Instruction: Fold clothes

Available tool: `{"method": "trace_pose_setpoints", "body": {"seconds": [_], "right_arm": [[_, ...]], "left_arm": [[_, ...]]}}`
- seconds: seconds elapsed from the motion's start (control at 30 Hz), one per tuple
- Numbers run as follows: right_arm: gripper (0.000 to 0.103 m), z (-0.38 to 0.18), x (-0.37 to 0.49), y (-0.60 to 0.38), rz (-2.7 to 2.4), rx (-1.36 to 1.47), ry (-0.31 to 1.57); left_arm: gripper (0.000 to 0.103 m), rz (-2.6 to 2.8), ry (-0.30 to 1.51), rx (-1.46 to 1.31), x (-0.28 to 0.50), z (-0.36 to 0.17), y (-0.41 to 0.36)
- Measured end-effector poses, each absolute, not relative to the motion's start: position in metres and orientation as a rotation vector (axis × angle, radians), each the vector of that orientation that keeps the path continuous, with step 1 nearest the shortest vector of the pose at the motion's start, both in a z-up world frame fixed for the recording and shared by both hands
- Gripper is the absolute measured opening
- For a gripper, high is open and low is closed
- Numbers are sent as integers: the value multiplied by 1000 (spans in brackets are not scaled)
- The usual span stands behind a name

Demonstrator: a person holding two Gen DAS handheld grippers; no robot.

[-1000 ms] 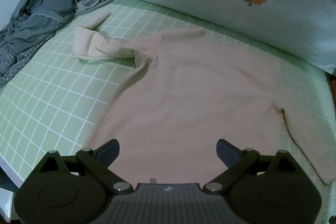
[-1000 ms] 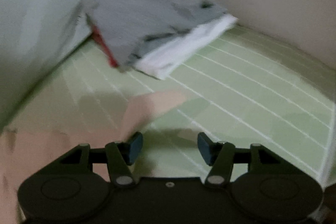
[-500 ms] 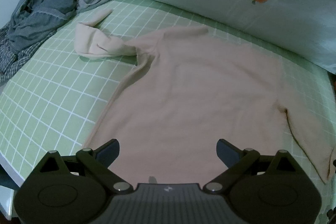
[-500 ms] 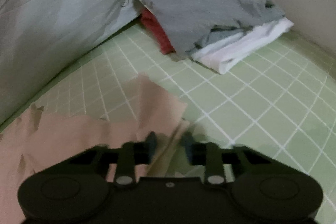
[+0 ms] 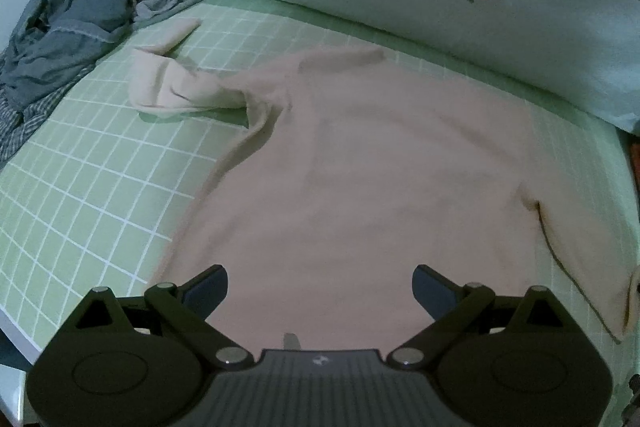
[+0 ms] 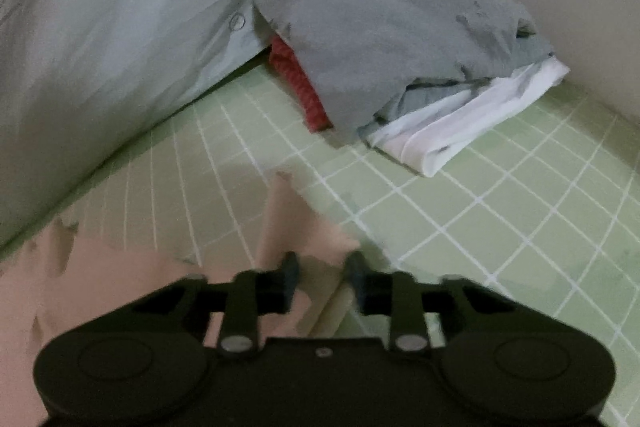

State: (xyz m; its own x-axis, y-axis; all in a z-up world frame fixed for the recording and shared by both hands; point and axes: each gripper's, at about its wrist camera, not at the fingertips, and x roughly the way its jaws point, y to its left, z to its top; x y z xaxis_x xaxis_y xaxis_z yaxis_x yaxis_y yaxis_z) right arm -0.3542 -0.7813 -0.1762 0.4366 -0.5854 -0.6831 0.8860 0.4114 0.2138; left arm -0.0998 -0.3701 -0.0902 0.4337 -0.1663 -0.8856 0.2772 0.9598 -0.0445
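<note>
Left wrist view only: pink sweater [image 5: 360,179] spread flat on green checked sheet [image 5: 80,187], crumpled dark clothes [image 5: 60,39] far left. Right wrist view only: folded stack [image 6: 400,47] by wall. Right gripper [image 6: 322,269] was open a second ago, now clenched on sweater's sleeve end [image 6: 296,227]. Left gripper [image 5: 320,287] released, above hem.

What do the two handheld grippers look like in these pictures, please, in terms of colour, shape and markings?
Both are matte black. The left gripper has two rounded side housings with circular discs, angular linkage arms with silver pivot screws, dark blue finger pads, and a ribbed grey centre plate bearing a small white logo. The right gripper has the same build, though blurred. No hands, sleeves or cables are visible.
</note>
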Motion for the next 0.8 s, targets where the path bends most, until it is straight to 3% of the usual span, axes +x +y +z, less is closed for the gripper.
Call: {"method": "trace_pose_setpoints", "body": {"seconds": [0.3,0.67,0.73,0.8], "right_arm": [[3,-127,-399,-737,-1166,493,478],[4,-162,-435,-715,-1228,671,703],[6,-166,-434,-711,-1235,688,726],[17,-165,-435,-706,-1250,704,732]], "left_arm": [[98,-280,1095,84,-105,-92,-363],[98,-176,1111,-1,-131,-92,-297],[98,-146,1112,-26,-133,-90,-277],[98,-120,1111,-47,-134,-88,-257]]}}
